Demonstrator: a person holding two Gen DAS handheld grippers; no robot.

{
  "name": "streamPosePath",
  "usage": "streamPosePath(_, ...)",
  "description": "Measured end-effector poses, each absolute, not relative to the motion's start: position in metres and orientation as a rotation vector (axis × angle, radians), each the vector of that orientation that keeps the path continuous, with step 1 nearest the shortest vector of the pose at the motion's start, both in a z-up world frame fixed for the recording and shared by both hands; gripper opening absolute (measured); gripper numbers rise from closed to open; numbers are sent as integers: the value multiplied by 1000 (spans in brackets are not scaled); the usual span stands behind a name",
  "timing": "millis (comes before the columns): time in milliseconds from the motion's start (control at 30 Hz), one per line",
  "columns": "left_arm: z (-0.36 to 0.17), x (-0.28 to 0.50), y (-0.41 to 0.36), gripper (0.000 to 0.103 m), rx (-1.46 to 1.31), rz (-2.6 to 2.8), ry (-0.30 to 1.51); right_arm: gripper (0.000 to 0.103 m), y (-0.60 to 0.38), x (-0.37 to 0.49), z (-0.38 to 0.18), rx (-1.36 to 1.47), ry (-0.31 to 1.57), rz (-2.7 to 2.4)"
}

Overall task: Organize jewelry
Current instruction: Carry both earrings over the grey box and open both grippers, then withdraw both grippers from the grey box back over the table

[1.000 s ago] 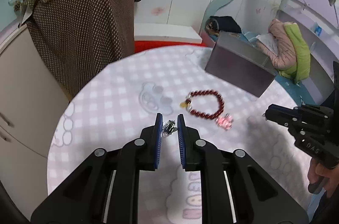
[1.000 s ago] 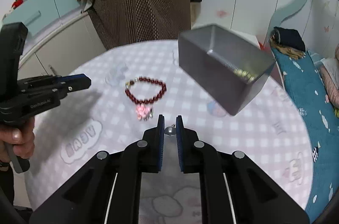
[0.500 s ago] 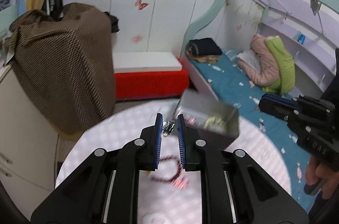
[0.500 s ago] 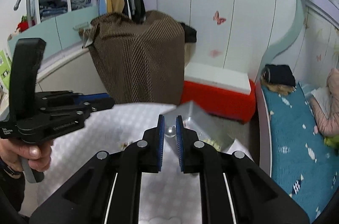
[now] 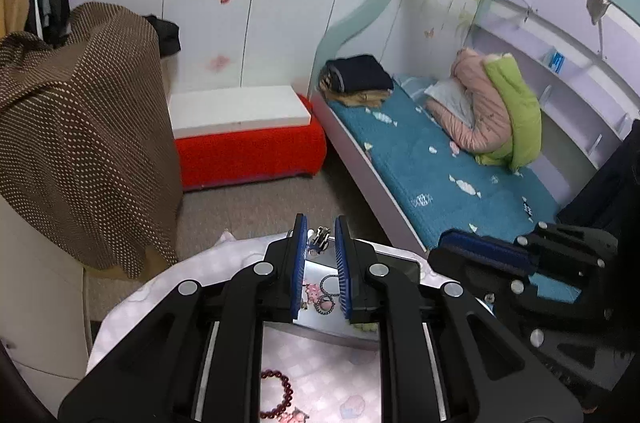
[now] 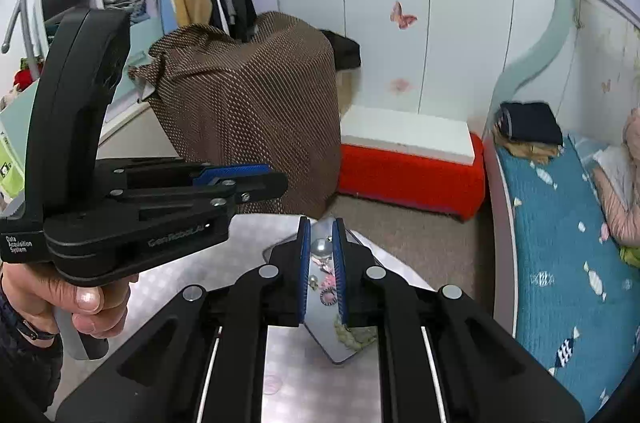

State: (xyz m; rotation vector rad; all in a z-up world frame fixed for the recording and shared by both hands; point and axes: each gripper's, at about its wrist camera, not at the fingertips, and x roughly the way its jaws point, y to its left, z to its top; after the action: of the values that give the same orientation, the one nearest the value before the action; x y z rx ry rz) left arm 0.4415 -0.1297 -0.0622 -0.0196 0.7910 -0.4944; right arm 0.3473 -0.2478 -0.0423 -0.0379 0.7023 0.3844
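Observation:
My left gripper (image 5: 320, 237) is shut on a small silver earring (image 5: 320, 236), held above the open grey jewelry box (image 5: 404, 265). My right gripper (image 6: 319, 246) is shut on a silver pearl earring (image 6: 320, 247), also above the box (image 6: 320, 327). Inside the box lie pink charms (image 5: 314, 293), a chain and a pale beaded piece (image 6: 354, 333). A dark red bead bracelet (image 5: 278, 397) with a pink charm lies on the table near the bottom of the left wrist view. Each gripper shows in the other's view, the left (image 6: 240, 183) and the right (image 5: 480, 251).
The round table (image 5: 132, 307) has a pink checked cloth and ends just beyond the box. Past it are carpet, a red bench (image 5: 248, 151), a brown-draped object (image 5: 80, 127), and a bed (image 5: 440, 159) on the right.
Both grippers have risen from the table with their earrings and moved forward over the box. The bracelet, once ahead of the left gripper, now lies beneath it.

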Motion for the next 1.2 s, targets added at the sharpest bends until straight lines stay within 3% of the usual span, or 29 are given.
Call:
streamPosePath(233,-88,466,-144,15,0,-496,866,10,-254,362,-60,7,753,380)
streamPosePath(267,-90,468,-145,22,2,-489,873,11,-255,367,-61,15,758,377)
streamPosePath(300,-92,470,-144,47,-2,-476,879,12,-256,367,-63,23,761,372)
streamPosePath(333,-91,470,-143,62,-9,-461,873,13,-258,369,-65,31,768,370)
streamPosePath(367,-90,469,-141,84,-14,-441,857,16,-259,369,-66,35,774,365)
streamPosePath(400,-89,467,-138,87,-16,-432,844,25,-260,369,-68,40,779,361)
streamPosePath(467,-87,464,-136,87,-10,-429,834,38,-263,369,-69,49,778,353)
streamPosePath(600,-78,453,-128,92,5,-397,791,93,-267,364,-68,78,754,329)
streamPosePath(633,-76,449,-126,92,1,-392,782,96,-268,362,-66,85,743,318)
streamPosePath(1200,-10,350,-67,97,-7,-264,540,96,-260,324,-48,121,663,266)
